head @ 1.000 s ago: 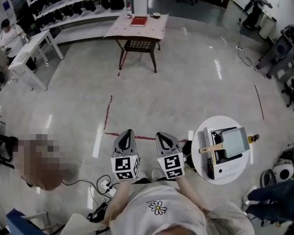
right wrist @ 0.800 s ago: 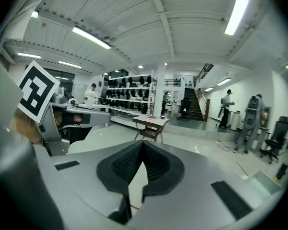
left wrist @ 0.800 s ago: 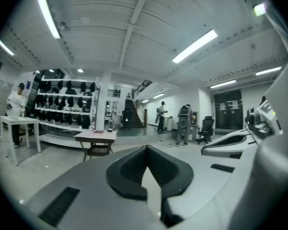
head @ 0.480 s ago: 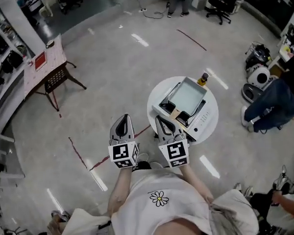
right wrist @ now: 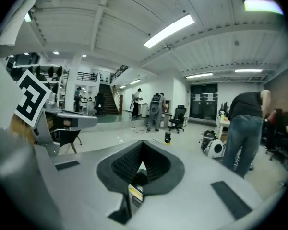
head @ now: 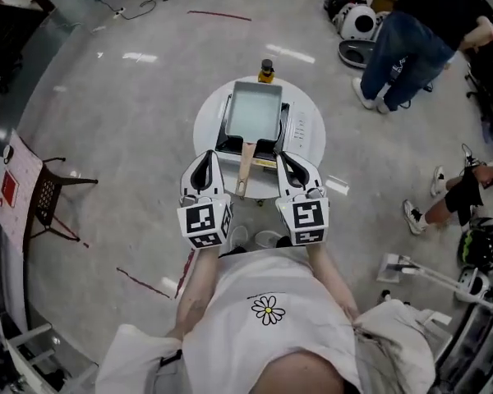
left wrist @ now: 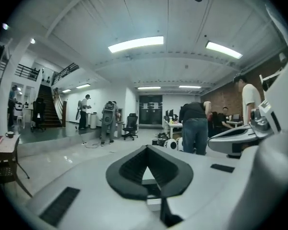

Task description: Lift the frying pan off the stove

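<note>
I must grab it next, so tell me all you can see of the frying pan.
The frying pan is rectangular and shallow, with a pale grey inside that looks empty. Its light wooden handle points toward the person. It sits level on the stove on a round white table. The left gripper and right gripper flank the handle without touching.

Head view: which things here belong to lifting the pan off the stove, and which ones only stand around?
For the job:
- pan, with its wooden handle
- stove
- round table
- left gripper and right gripper, both shut and empty

Standing around:
- bottle at the table's far edge
- side table
- person in jeans
</note>
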